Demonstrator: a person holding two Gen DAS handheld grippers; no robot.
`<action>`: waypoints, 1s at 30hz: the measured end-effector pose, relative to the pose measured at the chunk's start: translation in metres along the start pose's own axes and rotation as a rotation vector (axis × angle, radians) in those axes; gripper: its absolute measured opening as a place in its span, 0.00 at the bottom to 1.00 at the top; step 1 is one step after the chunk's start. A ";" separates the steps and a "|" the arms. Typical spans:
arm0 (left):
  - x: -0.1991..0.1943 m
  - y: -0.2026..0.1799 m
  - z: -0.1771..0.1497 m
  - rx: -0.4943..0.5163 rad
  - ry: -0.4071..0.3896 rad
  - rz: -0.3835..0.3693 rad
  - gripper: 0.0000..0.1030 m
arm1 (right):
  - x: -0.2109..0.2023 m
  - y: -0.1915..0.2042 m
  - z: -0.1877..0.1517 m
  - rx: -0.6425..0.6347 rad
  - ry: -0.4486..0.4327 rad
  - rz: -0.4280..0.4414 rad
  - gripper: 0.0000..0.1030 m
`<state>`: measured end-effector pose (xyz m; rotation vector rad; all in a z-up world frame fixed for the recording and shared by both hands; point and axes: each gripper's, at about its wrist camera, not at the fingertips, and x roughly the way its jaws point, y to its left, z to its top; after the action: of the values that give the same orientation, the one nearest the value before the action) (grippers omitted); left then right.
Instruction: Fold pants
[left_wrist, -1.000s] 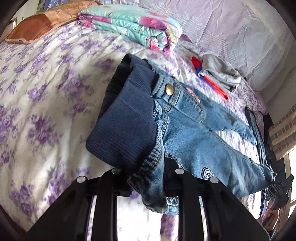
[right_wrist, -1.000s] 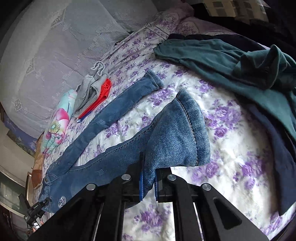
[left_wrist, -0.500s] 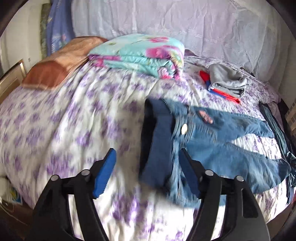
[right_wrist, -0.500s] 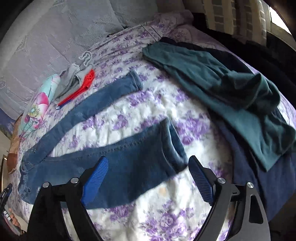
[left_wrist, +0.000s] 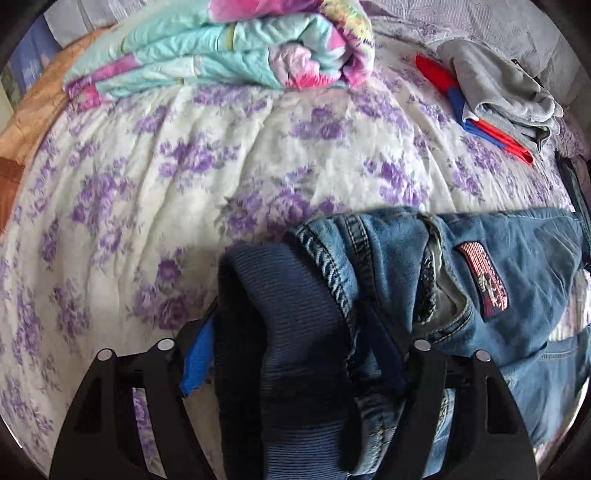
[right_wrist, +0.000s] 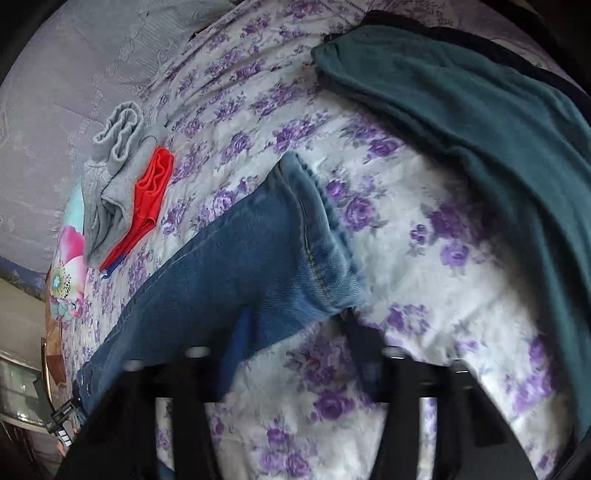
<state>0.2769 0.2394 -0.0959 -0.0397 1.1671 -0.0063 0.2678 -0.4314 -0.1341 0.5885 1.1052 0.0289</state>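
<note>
Blue jeans lie on a floral bedspread. In the left wrist view their waist end, with a dark ribbed waistband (left_wrist: 288, 354) and a pink patch (left_wrist: 484, 280), lies between the open fingers of my left gripper (left_wrist: 291, 354). In the right wrist view a leg cuff (right_wrist: 317, 236) of the jeans (right_wrist: 229, 273) lies between the open fingers of my right gripper (right_wrist: 295, 343). Neither gripper is closed on the cloth. The fingertips are partly hidden by denim.
A folded floral quilt (left_wrist: 229, 48) lies at the far side. Grey and red folded clothes (left_wrist: 495, 85) lie at the right, also shown in the right wrist view (right_wrist: 122, 184). A teal garment (right_wrist: 472, 122) lies right of the cuff. The bedspread (left_wrist: 184, 177) is white with purple flowers.
Both grippers let go of the jeans, opened and pulled back. Now both have moved in close again, open, around the waistband and the leg cuff.
</note>
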 end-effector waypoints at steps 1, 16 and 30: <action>-0.004 -0.002 0.002 0.001 -0.024 0.021 0.52 | -0.002 0.005 -0.001 -0.011 -0.022 -0.030 0.06; -0.036 0.020 0.001 0.040 -0.105 -0.013 0.68 | -0.063 0.029 -0.031 -0.120 -0.087 -0.192 0.60; 0.017 -0.005 0.076 0.363 0.158 -0.360 0.93 | -0.121 0.143 -0.148 -0.436 -0.083 -0.062 0.75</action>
<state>0.3533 0.2362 -0.0815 0.0732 1.2884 -0.5467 0.1242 -0.2829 -0.0141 0.1626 0.9961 0.1856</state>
